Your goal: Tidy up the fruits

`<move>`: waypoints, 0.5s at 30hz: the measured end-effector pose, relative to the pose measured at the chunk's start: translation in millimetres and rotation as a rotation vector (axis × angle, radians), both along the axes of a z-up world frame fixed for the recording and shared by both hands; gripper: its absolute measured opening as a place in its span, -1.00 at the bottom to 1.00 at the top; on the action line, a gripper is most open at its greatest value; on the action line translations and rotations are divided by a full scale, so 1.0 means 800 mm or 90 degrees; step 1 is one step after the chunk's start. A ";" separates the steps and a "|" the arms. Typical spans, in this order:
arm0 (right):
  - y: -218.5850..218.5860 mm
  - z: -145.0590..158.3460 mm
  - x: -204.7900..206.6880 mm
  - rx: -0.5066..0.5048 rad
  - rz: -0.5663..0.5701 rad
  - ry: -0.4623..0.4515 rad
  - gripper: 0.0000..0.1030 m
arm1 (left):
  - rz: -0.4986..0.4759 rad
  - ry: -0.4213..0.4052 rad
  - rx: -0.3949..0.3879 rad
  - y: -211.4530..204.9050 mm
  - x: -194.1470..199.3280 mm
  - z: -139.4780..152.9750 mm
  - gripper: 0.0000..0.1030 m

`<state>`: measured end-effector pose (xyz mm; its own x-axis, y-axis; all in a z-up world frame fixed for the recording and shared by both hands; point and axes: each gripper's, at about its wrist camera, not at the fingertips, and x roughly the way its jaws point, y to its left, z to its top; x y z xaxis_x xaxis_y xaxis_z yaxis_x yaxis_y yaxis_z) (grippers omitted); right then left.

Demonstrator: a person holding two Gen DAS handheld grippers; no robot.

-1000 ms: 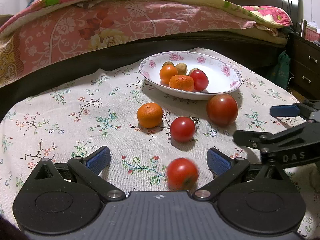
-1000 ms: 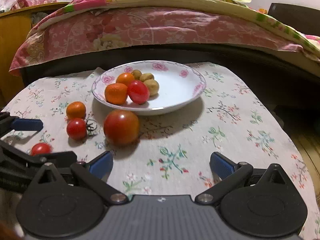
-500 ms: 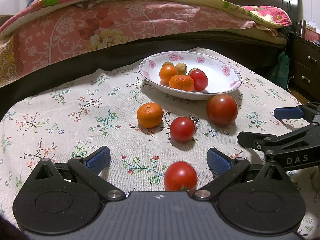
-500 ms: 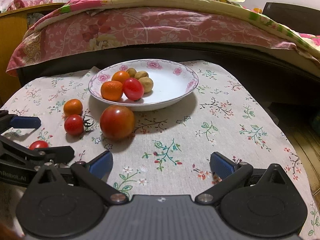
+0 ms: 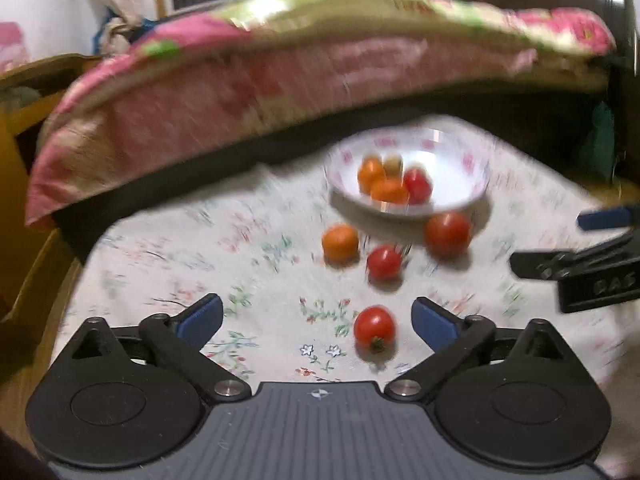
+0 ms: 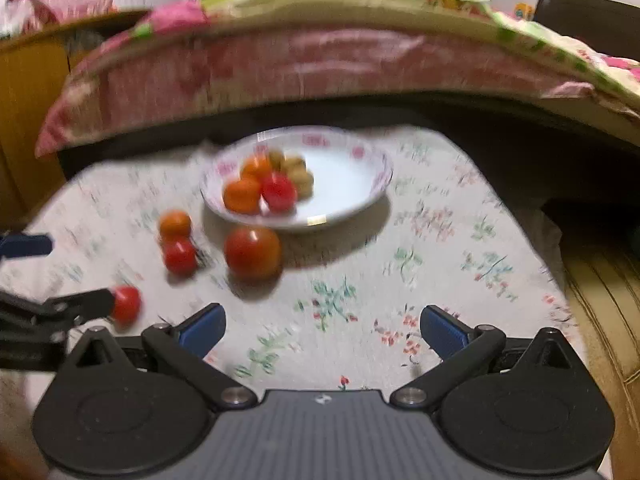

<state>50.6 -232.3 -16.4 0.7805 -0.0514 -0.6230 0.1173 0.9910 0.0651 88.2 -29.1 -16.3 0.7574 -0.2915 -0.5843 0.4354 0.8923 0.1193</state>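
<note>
— Where does the fruit lie, and which tongs are placed to take it?

— A small red tomato (image 5: pixel 375 327) sits on the flowered worktop (image 5: pixel 168 240) just ahead of the left tongs (image 5: pixel 317 318), inside their gap but nearer the right-hand finger, stem end turned toward the camera. The left tongs stand wide open and empty. The right tongs (image 6: pixel 322 325) are open too, gripping nothing, with bare cloth ahead. The left is plainly nearer; in my judgement it need only go forward and a touch rightward. The tomato is roundish, so no long axis matters.

— And the rest?

— Farther off lie a second small tomato (image 5: pixel 384 263), an orange (image 5: pixel 340 243) and a large tomato (image 5: pixel 447 234), the last just beside the plate (image 5: pixel 472 192), which already holds several fruits.

— What is hard to read?

— Both views are smeared by motion. The brownish fruits in the plate cannot be identified, and each view shows the other tongs only partly, cut off at the edge.
</note>
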 end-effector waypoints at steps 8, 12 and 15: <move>0.037 0.115 -0.080 -0.034 0.043 -0.140 1.00 | 0.036 -0.129 -0.114 0.026 -0.099 0.128 1.00; 0.056 0.125 -0.095 -0.077 0.018 -0.109 1.00 | 0.009 -0.080 -0.098 0.018 -0.099 0.124 1.00; 0.061 0.121 -0.099 -0.081 -0.004 -0.066 1.00 | 0.037 -0.079 -0.072 0.018 -0.099 0.111 1.00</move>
<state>-28.9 -183.8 80.1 0.8400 -0.1296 -0.5268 0.1219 0.9913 -0.0495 9.3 -14.7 72.8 0.8388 -0.3034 -0.4520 0.3710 0.9262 0.0669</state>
